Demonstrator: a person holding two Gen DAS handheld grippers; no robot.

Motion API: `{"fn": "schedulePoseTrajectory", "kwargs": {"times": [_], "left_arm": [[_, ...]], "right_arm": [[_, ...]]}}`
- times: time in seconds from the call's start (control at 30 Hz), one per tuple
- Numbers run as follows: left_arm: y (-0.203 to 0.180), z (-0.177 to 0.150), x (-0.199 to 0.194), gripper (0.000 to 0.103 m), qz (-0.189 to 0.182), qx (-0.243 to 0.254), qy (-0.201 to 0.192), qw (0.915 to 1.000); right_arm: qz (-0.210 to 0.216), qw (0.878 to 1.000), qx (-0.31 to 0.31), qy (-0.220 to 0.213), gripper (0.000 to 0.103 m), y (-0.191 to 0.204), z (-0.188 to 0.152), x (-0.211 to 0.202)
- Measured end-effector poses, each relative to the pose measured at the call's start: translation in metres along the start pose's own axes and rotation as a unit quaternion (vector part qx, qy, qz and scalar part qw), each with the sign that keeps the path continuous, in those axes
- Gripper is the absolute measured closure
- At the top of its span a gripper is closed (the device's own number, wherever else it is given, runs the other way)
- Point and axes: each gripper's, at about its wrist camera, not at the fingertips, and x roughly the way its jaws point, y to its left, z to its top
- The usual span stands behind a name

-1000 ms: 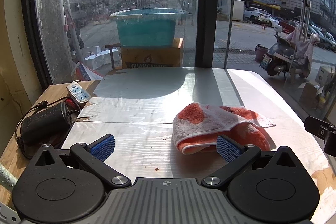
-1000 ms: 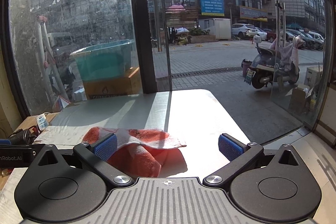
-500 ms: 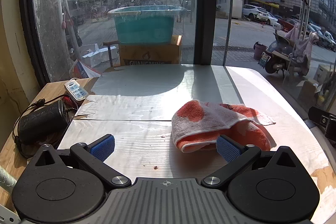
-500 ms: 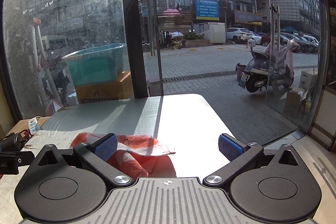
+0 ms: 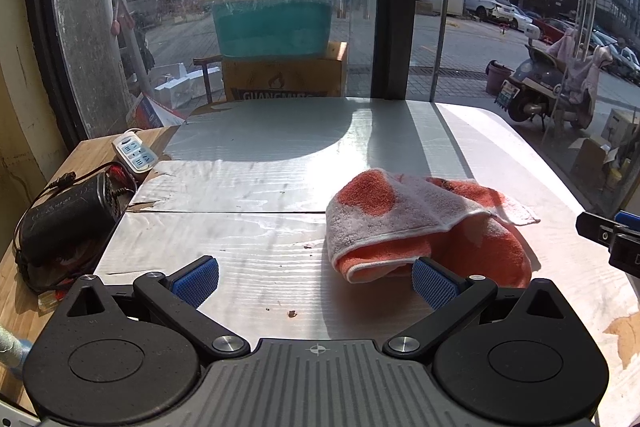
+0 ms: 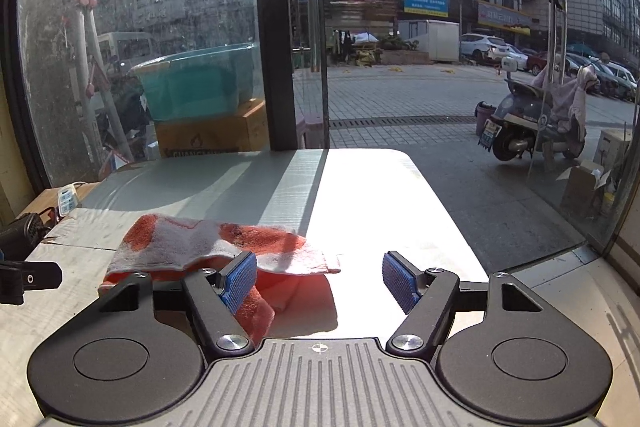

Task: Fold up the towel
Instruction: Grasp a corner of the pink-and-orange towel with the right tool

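We see the orange-and-white towel (image 5: pixel 428 223) bunched on the table (image 5: pixel 256 155) at 1 o'clock of our left gripper (image 5: pixel 316 281), fingers wide and empty, and at 10 o'clock of our right gripper (image 6: pixel 320 281), fingers half-spread, gripping nothing.

On the wooden ledge to your left you have a white power strip (image 5: pixel 135 153) and, nearer to you, a black cylindrical device (image 5: pixel 68 217) with cables coiled around it. The bench (image 5: pixel 256 187) is covered in a silvery sheet, half in sun and half in shade. Through the window ahead you can see a teal tub (image 5: pixel 276 21) sitting on a cardboard box (image 5: pixel 286 77), and a parked scooter (image 6: pixel 532 119) on the pavement to the right.
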Motion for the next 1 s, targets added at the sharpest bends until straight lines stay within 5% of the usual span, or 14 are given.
{"fn": "schedulePoseTrajectory", "kwargs": {"times": [0.13,0.23,0.33,0.67,0.7,0.8,1.0], "left_arm": [[-0.013,-0.006,0.013,0.0,-0.025,0.01,0.024,0.9994],[-0.026,-0.01,0.021,0.0,-0.052,0.022,0.037,0.9977],[-0.039,-0.013,0.027,0.0,-0.076,0.029,0.044,0.9958],[-0.056,-0.015,0.045,0.0,-0.104,0.037,0.067,0.9917],[-0.057,-0.016,0.047,0.0,-0.106,0.035,0.07,0.9913],[-0.062,-0.017,0.054,0.0,-0.117,0.032,0.083,0.9891],[-0.079,-0.019,0.067,0.0,-0.156,0.012,0.103,0.9823]], "right_arm": [[0.061,0.993,0.08,0.064,0.044,-0.026,0.006,0.027],[0.096,0.968,0.201,0.113,0.04,-0.055,0.01,0.054],[0.086,0.948,0.272,0.142,0.039,-0.074,0.015,0.08],[0.101,0.937,0.292,0.162,0.04,-0.079,0.025,0.127],[0.102,0.939,0.286,0.16,0.044,-0.077,0.026,0.128],[0.121,0.943,0.272,0.148,0.096,-0.075,0.027,0.126],[0.138,0.949,0.25,0.134,0.1,-0.07,0.028,0.115]]}}
